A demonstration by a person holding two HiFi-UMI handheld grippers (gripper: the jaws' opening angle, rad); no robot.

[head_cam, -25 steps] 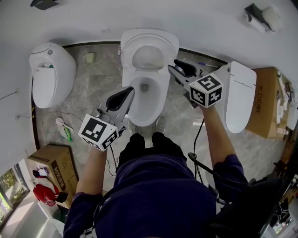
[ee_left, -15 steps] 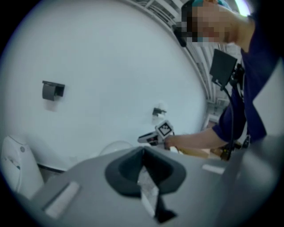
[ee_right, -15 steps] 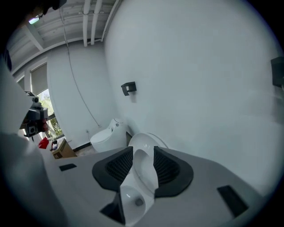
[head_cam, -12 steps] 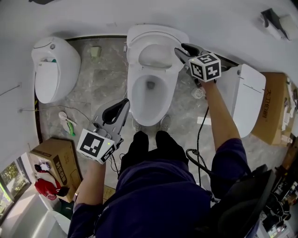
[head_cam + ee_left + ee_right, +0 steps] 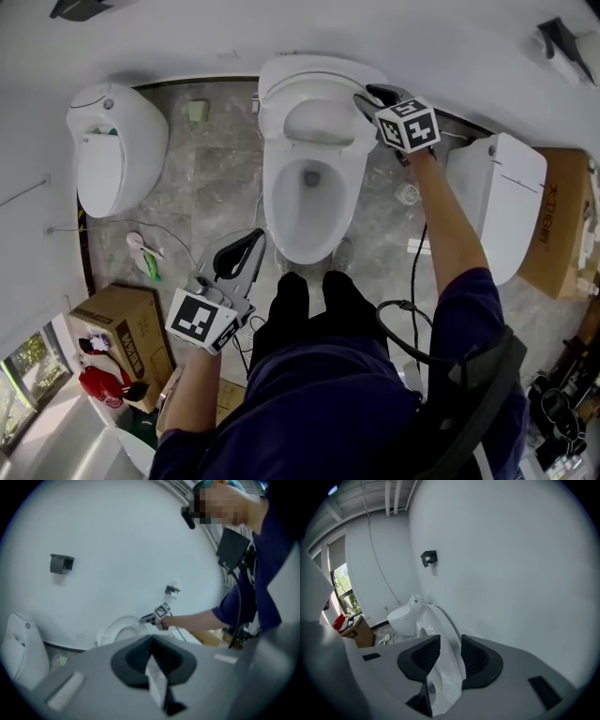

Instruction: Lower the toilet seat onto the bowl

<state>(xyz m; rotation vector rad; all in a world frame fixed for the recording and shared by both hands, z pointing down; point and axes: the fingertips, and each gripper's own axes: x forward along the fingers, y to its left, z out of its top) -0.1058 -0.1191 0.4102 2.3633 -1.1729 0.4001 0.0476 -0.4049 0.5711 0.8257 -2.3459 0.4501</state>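
The white oval plastic toilet seat (image 5: 440, 625) stands upright against the wall behind the white ceramic bowl (image 5: 279, 211), so lowering has not begun. The right gripper (image 5: 367, 97) is at the seat's upper rim. Its jaws have just been opening and now straddle the edge, seemingly without clamping it, though the close view leaves that unsure. The left gripper (image 5: 249, 246) hangs closed and empty beside the bowl's front. Gripping the seat and swinging it down both remain.

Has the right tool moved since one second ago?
Yes. The right tool went up the head view, from beside the bowl to the raised seat. Its jaws have just been opening, with the seat's rim between them.
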